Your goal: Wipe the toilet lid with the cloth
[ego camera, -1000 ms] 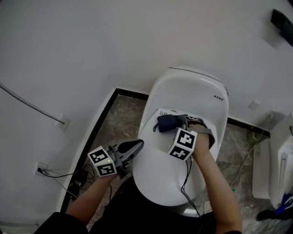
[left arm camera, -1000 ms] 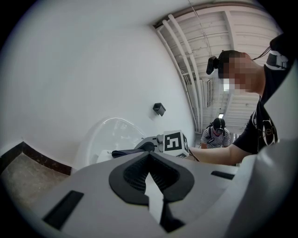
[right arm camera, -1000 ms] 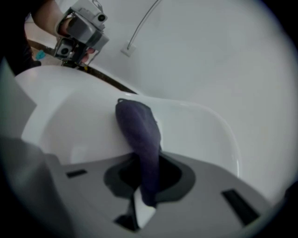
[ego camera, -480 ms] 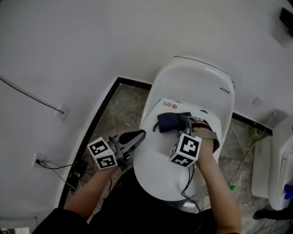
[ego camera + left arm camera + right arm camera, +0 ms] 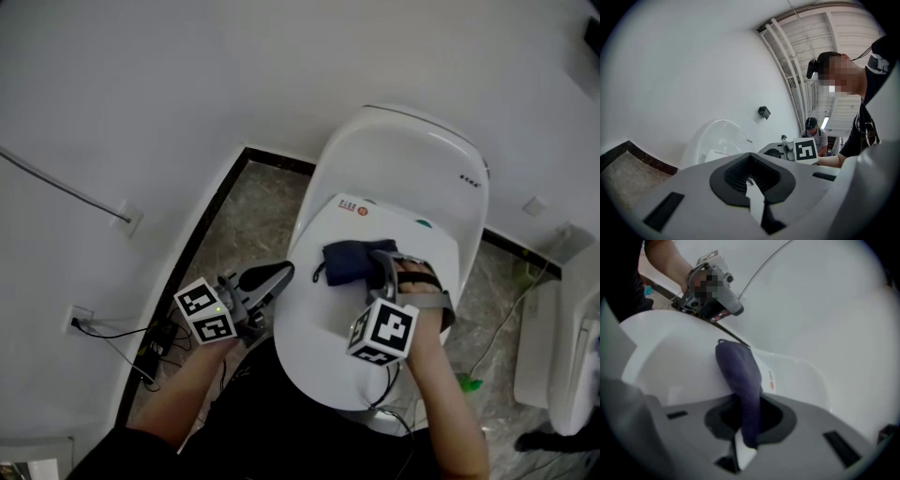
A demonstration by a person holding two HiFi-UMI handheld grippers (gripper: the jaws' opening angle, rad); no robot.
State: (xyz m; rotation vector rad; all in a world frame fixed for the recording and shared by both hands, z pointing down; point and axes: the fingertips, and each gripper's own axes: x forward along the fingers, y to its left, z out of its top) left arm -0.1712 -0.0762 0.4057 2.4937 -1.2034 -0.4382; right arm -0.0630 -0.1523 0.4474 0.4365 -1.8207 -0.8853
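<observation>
1. Since a second ago the right gripper [image 5: 382, 265] has drawn the cloth [image 5: 349, 262] slightly toward 6 o'clock along the toilet lid [image 5: 314, 333]. Its marker cube [image 5: 383, 331] now sits lower in the head view. The left gripper [image 5: 270, 279] has barely moved.
2. The lid is white and glossy, with a printed label [image 5: 349, 204] toward 12 o'clock. Brown marbled floor [image 5: 248, 230] lies at 9 o'clock, edged by a dark strip below the white wall [image 5: 141, 94]. A thin cable [image 5: 56, 183] runs across that wall.
3. The right gripper's jaws are clamped on the dark blue cloth, which lies bunched on the middle of the lid.
4. The left gripper hangs off the lid's 9 o'clock edge, jaws seemingly together (the lens distorts them) with nothing between them.
</observation>
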